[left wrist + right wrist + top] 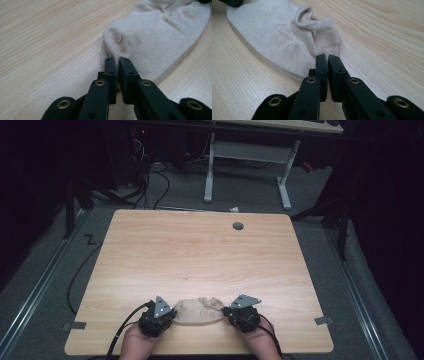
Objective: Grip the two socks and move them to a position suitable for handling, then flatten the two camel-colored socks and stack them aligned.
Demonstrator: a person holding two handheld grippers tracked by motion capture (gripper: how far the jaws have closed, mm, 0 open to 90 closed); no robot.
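Near the lower middle of the high view, on the counter (200, 250), lies a beige sock (199, 311), soft & light, prob. best pinched at its ends, where left gripper (117, 61) and right gripper (325, 58) fingers, nearly closed, nip its edges.

Your hands (137, 345) are cut off by the high view's bottom edge, and your grippers cover both ends of the sock (199, 311).
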